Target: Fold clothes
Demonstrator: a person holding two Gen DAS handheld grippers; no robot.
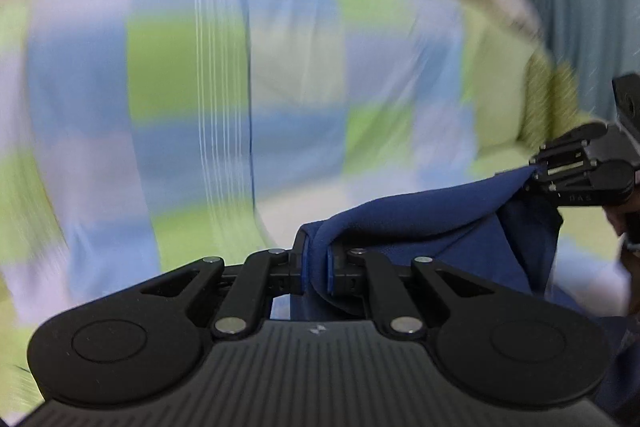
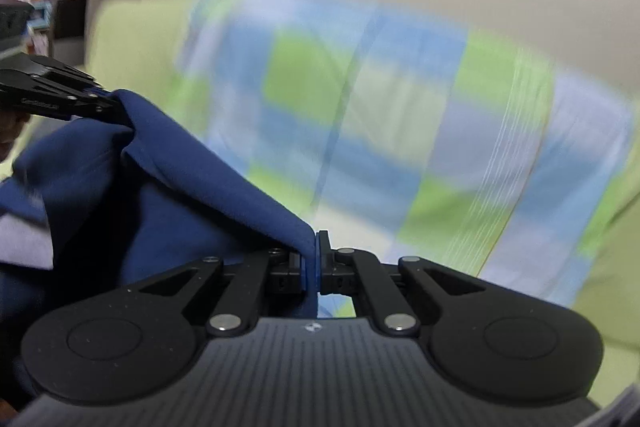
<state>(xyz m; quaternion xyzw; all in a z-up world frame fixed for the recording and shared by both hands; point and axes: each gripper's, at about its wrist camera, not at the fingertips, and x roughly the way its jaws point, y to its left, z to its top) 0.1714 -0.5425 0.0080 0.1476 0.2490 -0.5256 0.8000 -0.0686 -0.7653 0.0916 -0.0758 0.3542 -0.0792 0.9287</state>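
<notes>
Blue garment (image 1: 420, 223), left wrist view: we see the left gripper (image 1: 318, 267) pinching one edge, the right gripper (image 1: 538, 173) another, cloth stretched between them above the checked bedsheet (image 1: 160, 75). Right wrist view: both pinches hold. We judge a carry-over fold; next, lay flat.

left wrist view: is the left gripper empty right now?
No, the left gripper is shut on a fold of the dark blue garment, which stretches across to the right gripper.
</notes>
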